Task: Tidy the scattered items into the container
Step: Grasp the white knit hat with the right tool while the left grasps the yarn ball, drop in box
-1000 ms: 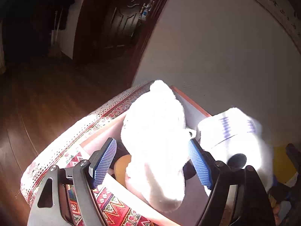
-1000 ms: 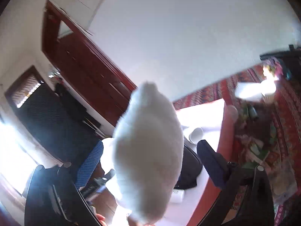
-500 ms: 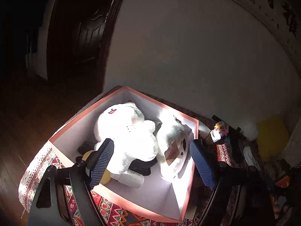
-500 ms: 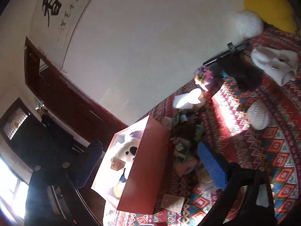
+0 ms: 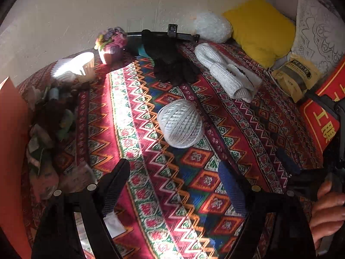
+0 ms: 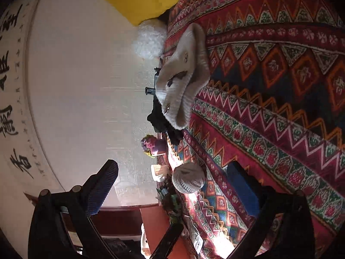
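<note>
My left gripper [image 5: 172, 181] hangs open and empty over the patterned cloth [image 5: 194, 172]. A white ball of yarn [image 5: 181, 123] lies a little ahead of it. Farther back are a white knit hat [image 5: 226, 73] and black gloves [image 5: 172, 64]. The orange-red container [image 5: 10, 151] shows only one wall at the left edge. The right wrist view is rolled sideways. My right gripper [image 6: 172, 185] is open and empty there, with the yarn ball [image 6: 188, 178] beyond its fingers, the knit hat [image 6: 183, 75] farther off and the container [image 6: 155, 226] low in the frame.
A flower pot [image 5: 112, 43], a white pleated cup [image 5: 75, 67] and a heap of small items [image 5: 49, 125] sit near the container. A yellow cushion [image 5: 258, 28], a fluffy white ball [image 5: 212, 26], a brown packet [image 5: 295, 75] and a red box [image 5: 323, 112] lie at the back right. A hand [image 5: 327, 205] shows at the right edge.
A white plush toy was between each gripper's fingers a second ago; both then lay in the container. Both grippers have swung away over the cloth and are empty.
</note>
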`<state>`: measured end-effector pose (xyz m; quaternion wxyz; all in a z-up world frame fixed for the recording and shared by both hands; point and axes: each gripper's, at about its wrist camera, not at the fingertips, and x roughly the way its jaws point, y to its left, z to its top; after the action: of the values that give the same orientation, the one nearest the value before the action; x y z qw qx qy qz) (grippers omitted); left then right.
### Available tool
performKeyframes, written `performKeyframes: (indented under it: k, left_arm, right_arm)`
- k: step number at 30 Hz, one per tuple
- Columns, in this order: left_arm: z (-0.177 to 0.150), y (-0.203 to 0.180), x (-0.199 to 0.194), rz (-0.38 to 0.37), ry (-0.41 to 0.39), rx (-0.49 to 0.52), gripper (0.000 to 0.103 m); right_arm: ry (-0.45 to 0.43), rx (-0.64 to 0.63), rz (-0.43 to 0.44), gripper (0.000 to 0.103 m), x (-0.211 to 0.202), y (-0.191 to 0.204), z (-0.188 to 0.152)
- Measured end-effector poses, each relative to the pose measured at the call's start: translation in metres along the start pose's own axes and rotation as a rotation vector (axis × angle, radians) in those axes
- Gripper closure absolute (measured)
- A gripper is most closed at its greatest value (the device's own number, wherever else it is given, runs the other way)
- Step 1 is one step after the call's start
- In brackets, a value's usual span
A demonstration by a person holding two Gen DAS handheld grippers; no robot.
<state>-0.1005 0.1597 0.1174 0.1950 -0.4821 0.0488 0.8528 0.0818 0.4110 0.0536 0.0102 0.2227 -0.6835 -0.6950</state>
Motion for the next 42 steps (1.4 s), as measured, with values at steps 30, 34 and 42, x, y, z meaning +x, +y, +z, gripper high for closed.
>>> performKeyframes:
  k: [30,34,42]
  left_arm:
    - [-0.118,0.346,-0.3,0.139,-0.512,-0.608,0.051]
    - [-0.133,0.372,-0.302,0.143,-0.501,-0.661,0.051]
    - [-0.147,0.404,-0.294,0.159,-0.49,-0.701,0.051]
  right_arm:
    - [0.006,-0.084,0.037,0.095,0.123,0.043,0.061]
    - [0.058,-0.367,0.121,0.095,0.096,0.138,0.003]
    - [0.37,-0.731,0.395,0.096,0.069,0.246,-0.212]
